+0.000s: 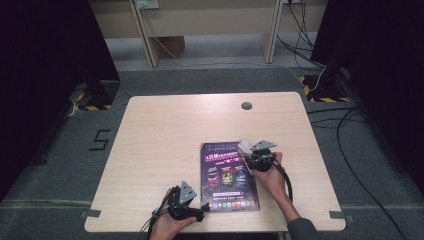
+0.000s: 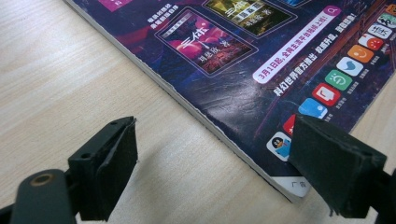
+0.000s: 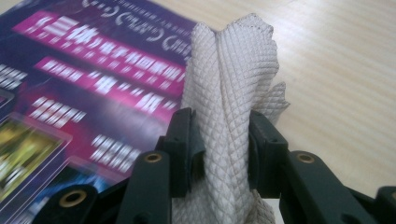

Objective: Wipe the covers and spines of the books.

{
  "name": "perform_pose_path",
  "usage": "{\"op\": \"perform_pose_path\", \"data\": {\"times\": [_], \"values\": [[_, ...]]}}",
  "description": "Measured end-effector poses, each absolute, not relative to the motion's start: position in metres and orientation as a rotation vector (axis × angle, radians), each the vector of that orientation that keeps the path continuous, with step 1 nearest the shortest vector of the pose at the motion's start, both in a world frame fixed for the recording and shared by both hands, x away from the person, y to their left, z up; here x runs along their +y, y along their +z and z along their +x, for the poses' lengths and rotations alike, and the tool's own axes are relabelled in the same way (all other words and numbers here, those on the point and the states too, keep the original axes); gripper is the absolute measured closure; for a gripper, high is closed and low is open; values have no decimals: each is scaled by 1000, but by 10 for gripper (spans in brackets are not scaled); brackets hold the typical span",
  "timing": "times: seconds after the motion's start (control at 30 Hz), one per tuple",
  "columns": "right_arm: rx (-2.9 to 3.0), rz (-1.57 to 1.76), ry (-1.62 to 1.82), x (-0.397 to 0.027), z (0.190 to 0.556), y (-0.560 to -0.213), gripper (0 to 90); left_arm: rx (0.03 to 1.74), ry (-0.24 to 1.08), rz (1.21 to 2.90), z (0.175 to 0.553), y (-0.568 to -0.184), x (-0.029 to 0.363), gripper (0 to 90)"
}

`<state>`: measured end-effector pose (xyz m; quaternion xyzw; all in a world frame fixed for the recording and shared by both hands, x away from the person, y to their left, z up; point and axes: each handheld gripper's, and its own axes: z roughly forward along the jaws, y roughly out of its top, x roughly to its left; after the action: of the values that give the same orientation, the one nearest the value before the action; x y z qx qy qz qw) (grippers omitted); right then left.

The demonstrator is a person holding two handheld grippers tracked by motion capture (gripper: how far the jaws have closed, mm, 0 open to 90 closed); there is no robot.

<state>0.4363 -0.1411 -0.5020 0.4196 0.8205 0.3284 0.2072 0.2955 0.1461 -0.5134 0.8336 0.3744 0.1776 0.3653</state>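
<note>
- Your right gripper has its fingers clamped on a bunched white cloth, which stands up between them with its waffle weave showing.
- In the high view that cloth sits at the upper right corner of the magazine, so the wiping end is at the cover's edge, right where cover meets bare counter.
- The magazine lies flat on the counter, closed, its dark purple cover facing up, near the front edge on your side.
- Your left gripper has its fingers apart with nothing between them; one hangs over bare wood and the other over the magazine's near corner, straddling the edge without pinching it.
- The step in hand looks like wiping the cover with the cloth, and by the cloth's place it seems to be only at a corner so far.
- For the next move, you would likely want the left fingers pressing down on the near corner or closing on it, so the magazine does not slide.
- Then draw the cloth across the cover with light downward pressure, keeping the grip firm so the cloth does not pull out.
</note>
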Motion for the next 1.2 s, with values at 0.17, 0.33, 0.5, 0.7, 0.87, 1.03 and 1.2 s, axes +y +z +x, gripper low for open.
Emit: {"op": "perform_pose_path", "data": {"times": [0.17, 0.33, 0.5, 0.7, 0.87, 1.03, 1.2], "values": [[2249, 1196, 913, -140, 451, -503, 654, 966, 457, 2141, 295, -513, 146, 147], [2242, 1201, 912, -141, 457, -503, 656, 968, 456, 2138, 295, -514, 146, 147], [2240, 1217, 934, -140, 455, -504, 674, 965, 463, 2137, 295, -514, 146, 147], [2303, 1142, 926, -130, 440, -502, 674, 975, 462, 2134, 294, -514, 146, 145], [2379, 1064, 942, -116, 424, -501, 676, 980, 461, 2132, 295, -514, 146, 142], [2434, 999, 972, -100, 410, -502, 676, 985, 456, 2129, 295, -514, 146, 141], [2493, 924, 991, -87, 395, -501, 676, 984, 460, 2125, 295, -515, 146, 140]]}}
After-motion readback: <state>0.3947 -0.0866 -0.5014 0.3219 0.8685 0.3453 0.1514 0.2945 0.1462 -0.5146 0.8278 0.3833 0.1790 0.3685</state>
